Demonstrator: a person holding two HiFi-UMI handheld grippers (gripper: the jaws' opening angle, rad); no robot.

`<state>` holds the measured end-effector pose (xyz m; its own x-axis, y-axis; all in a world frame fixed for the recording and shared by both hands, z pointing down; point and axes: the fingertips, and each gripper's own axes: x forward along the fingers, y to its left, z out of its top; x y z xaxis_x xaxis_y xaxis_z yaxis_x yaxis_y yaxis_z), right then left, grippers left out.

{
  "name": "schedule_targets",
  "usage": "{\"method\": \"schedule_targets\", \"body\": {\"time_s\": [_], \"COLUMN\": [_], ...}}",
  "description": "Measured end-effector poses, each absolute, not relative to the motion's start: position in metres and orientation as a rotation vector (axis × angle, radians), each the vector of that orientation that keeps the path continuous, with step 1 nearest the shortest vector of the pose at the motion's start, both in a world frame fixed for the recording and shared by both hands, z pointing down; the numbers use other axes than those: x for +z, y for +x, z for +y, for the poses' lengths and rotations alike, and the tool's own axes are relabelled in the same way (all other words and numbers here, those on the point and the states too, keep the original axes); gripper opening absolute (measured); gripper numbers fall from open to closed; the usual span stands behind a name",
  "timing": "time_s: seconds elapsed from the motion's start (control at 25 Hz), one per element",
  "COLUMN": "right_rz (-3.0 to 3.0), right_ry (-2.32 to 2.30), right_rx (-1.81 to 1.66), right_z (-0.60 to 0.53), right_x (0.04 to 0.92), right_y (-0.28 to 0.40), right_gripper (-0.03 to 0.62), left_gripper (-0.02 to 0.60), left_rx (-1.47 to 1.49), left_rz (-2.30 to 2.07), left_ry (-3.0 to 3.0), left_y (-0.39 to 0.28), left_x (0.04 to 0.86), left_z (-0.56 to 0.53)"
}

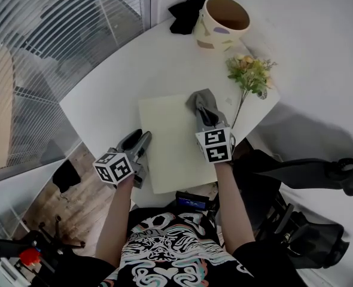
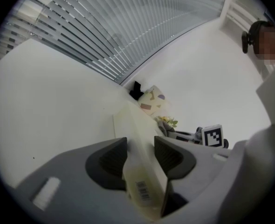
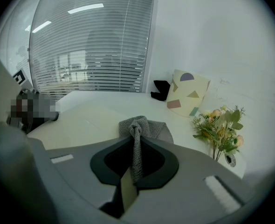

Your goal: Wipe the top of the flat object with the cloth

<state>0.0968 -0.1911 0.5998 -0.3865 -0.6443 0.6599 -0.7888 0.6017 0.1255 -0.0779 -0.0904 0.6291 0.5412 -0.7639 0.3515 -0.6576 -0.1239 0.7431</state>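
On a white table (image 1: 113, 82) beside blinds (image 1: 51, 34), the left gripper (image 2: 140, 143) pinches the board's (image 1: 170, 151) edge, and the right gripper (image 3: 136, 146) pinches the cloth (image 3: 138, 125) atop it.

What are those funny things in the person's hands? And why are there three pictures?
They are hand-held tongs called grippers, each with two jaws and a checkered cube. One picture comes from a camera on the person's head, looking down. The other two come from cameras riding on each gripper. On the white table lie a cream flat board, a painted pot, some flowers and something black. The left gripper pinches the board's edge. The right gripper pinches a grey cloth at the board's far corner.
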Motion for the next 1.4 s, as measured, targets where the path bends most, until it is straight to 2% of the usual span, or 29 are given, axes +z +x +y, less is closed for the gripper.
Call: {"method": "schedule_targets", "body": {"time_s": [1.4], "right_rz": [-2.112], "right_ry": [1.131], "right_rx": [0.275], "right_z": [-0.155], "right_x": [0.612], "right_y": [0.107], "right_gripper": [0.015], "left_gripper": [0.232], "left_rx": [-0.147], "left_rz": [-1.157], "left_ry": [1.832], "left_y": [-0.078], "left_x": [0.632], "left_z": [-0.093]}}
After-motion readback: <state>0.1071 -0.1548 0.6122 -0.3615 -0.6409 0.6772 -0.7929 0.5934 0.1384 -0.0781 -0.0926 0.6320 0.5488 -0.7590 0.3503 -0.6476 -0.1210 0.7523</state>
